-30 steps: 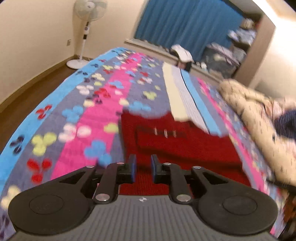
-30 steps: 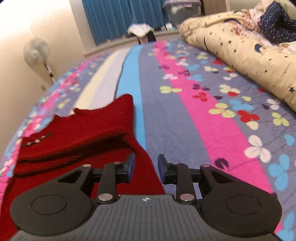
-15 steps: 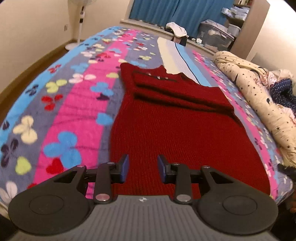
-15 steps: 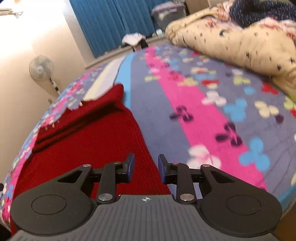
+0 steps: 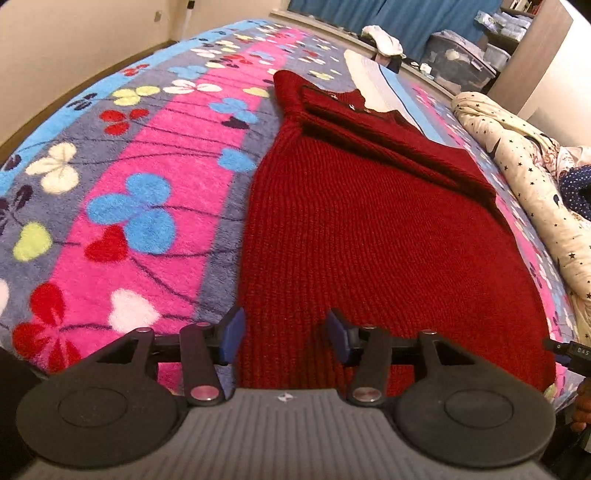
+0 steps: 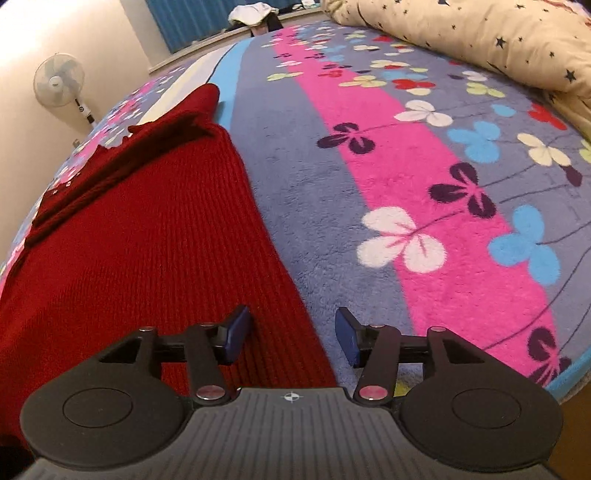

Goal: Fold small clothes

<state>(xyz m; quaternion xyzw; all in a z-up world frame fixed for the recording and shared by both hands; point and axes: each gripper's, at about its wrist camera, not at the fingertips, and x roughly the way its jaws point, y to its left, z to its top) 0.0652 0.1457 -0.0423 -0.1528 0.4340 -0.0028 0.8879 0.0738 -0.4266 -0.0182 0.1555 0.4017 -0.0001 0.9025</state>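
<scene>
**A:** What lay in front of you, biggest thing first?

**B:** The bed. A fleece blanket (image 5: 155,192) striped pink, grey and blue with clover shapes covered it, and a cream star-print duvet (image 6: 480,33) was bunched along its far side. The red knit sweater (image 5: 369,240) lay flat on the blanket, sleeves already folded across the chest, hem at the near edge towards me.

**A:** And your tools?

**B:** My left gripper (image 5: 284,334) stood over the hem's left corner and my right gripper (image 6: 293,332) over its right corner. Both had just been opening. Their jaws were spread, and the knit lay below them, not pinched. Each straddled a side edge of the sweater, one blue pad over knit, the other over blanket.

**A:** How would you do this step well?

**B:** My judgement: lower both together, take the full thickness of the hem at each corner, and close evenly so no blanket pile is caught. Then carry the hem up to the shoulders level, hands matched, so the fold comes out square. A thick knit may slip from a shallow bite, so I would bite deep.

**A:** Any writing legible?

**B:** Only a small tag at the right edge of the left view, on a black part (image 5: 570,352). It seemed to read "D45"; not certain. No brand on the sweater visible.
</scene>
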